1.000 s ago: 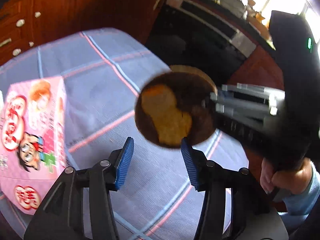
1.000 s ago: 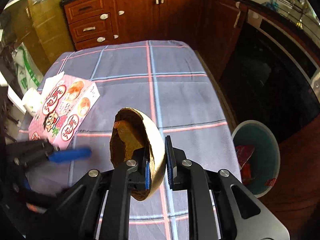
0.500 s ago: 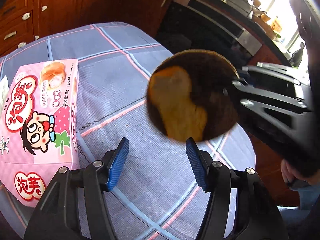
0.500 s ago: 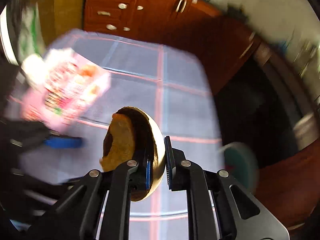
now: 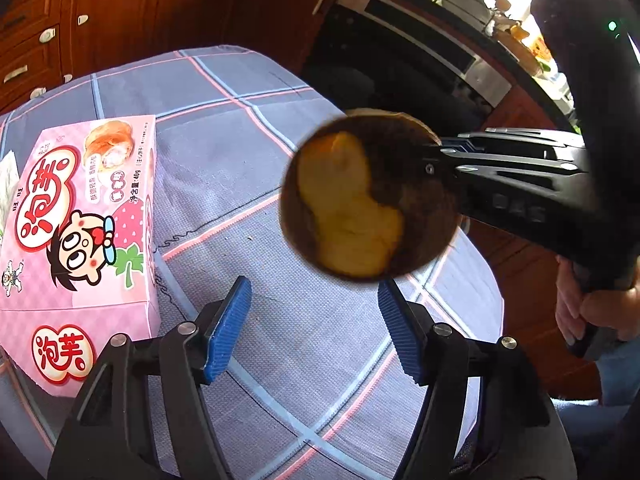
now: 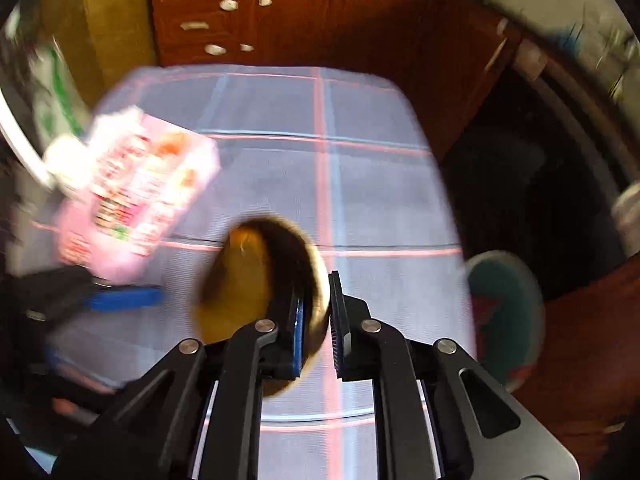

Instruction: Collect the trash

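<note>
Presently, a round brown shell [image 5: 370,198] with a yellow-orange patch inside is clamped by its rim between the fingers of the right claw [image 6: 317,330]. It is held on edge, clear of the surface [image 5: 240,128], with its hollow face turned toward the left claw [image 5: 314,328]. The left claw's blue pads [image 5: 228,328] are spread apart, nothing is gripped between them, and the shell hangs just beyond and above them. The right claw's handle is grasped by a hand [image 5: 600,308] at the far right of the left wrist view.

A pink snack box [image 5: 76,240] printed with a cartoon face and a strawberry lies flat on the checked cloth, left of the left claw. In the blurred right wrist view, a teal bin [image 6: 506,312] is seen on the floor beside the surface's right edge, with something red inside it. Dark wooden cabinets [image 5: 100,12] with pale knobs stand behind the surface, and a black oven front [image 5: 400,64] is seen to the right.
</note>
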Motion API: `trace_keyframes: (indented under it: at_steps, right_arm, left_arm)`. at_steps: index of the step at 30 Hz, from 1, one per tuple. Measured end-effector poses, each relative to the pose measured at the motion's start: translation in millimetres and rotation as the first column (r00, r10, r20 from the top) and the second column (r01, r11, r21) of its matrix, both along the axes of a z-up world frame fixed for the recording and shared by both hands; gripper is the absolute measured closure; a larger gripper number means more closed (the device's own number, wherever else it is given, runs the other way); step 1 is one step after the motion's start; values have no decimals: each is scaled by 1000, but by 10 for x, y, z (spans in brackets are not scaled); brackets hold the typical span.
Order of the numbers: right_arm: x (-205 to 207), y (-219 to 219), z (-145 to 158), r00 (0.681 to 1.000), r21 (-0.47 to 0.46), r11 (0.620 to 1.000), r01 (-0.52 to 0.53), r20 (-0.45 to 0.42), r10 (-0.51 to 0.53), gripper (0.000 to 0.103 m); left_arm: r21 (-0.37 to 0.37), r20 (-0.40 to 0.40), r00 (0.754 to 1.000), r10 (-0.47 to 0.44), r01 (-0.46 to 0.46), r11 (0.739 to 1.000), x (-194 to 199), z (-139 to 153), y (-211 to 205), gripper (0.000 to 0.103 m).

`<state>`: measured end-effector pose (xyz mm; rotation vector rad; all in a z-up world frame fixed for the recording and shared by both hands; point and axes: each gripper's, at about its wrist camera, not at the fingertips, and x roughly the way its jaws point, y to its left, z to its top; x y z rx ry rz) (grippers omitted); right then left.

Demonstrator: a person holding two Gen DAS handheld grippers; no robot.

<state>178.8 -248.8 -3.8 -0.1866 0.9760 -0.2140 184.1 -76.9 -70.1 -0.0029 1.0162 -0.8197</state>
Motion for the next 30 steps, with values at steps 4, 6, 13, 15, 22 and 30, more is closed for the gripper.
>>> trace_keyframes:
  at_steps: [4,6,13,15,22,30]
  right_arm:
    - [-10,-42,-16,1000,73,997,-2,-16,3,93]
    - [-24,-57,-35,1000,98,995,-2,-25,4,93]
    - [-43,-126,-190,995,313,950,-9,-93,40,92]
    - [-49,-115,-260,991,373,928,-10,-119,59,90]
    - [-38,-207,-411,985,513,857,48,-169,46,72]
    - [-43,-279,-484,983,489,870,70,-180,22,68]
  left_arm:
    - [1,-2,1000,-5,5,1000,-14,10,-35,35]
    - [-3,0,1000,-8,8,1000,-16,24,-42,34]
    - [-15,-14,999,-49,49,999,-49,5,-199,32]
    - [4,-7,998,-63,63,998,-55,-45,-294,31]
    - [7,-20,998,-54,54,999,33,-233,-428,32]
    - [51,8,1000,19,-20,998,150,-288,-308,81]
